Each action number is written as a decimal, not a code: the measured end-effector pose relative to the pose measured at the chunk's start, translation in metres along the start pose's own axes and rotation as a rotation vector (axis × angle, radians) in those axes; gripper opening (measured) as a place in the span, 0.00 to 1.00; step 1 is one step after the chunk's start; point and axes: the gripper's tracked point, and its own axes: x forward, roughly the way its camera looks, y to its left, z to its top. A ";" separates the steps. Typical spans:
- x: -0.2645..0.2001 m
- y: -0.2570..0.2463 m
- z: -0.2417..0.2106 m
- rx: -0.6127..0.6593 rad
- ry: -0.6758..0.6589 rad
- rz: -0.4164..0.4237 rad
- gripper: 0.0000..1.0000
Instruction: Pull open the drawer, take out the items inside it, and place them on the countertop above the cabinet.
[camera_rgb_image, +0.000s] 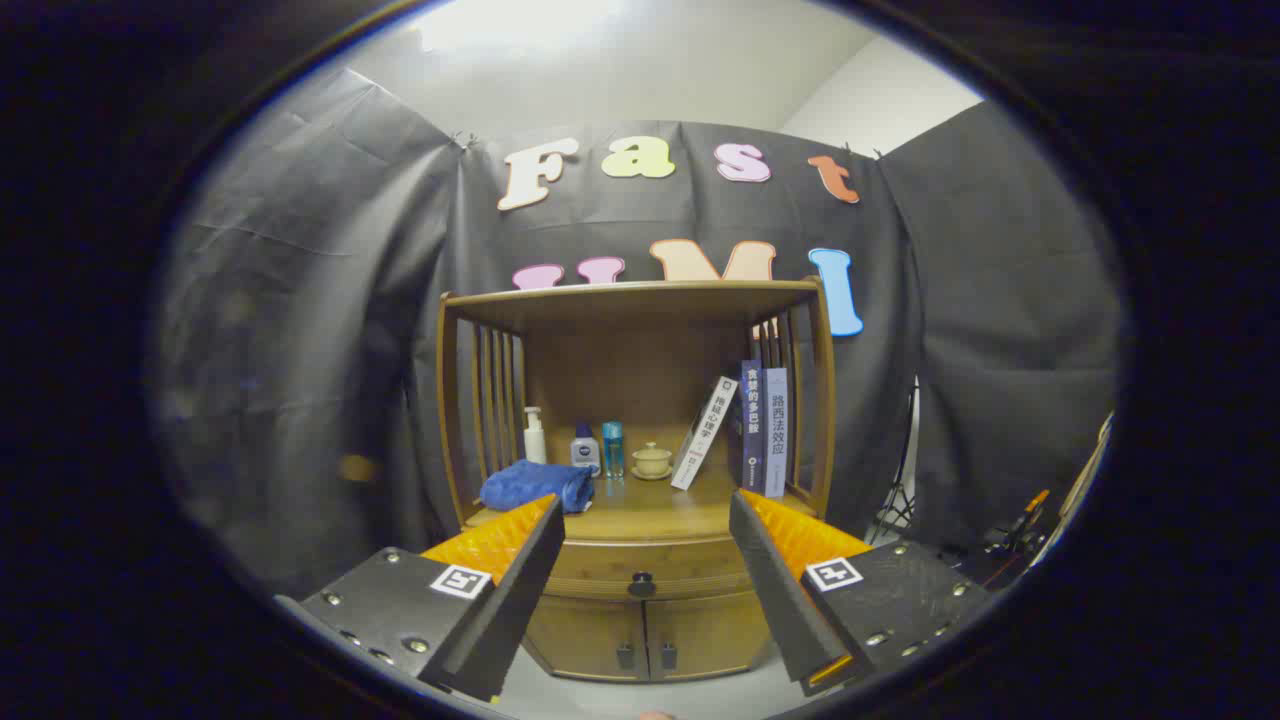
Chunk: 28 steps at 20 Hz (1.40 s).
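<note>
Gripper (645, 560) fingers spread wide, nothing held, well short of the wooden cabinet (640, 610). On the countertop (650, 510), left to right: white pump bottle (534, 436), folded blue towel (535, 487) in front, small white-capped bottle (585, 449), blue bottle (612, 448), lidded tea cup (651, 460), one leaning book (704, 432), two upright books (764, 430). Drawer (640, 568) below, closed, its dark knob (641, 580) between the fingers, beyond them. Contents hidden.

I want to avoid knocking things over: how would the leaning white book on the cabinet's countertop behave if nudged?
The leaning book rests tilted against the upright books, so a nudge would probably slide its foot and drop it flat. It looks thin and stiff, likely light. The gripper is open, short of the cabinet.
</note>
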 end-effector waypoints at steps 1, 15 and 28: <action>0.001 0.001 -0.001 0.003 0.002 0.003 0.99; 0.006 -0.009 -0.014 0.021 0.004 -0.015 0.99; 0.064 -0.015 -0.061 0.080 0.021 -0.012 0.99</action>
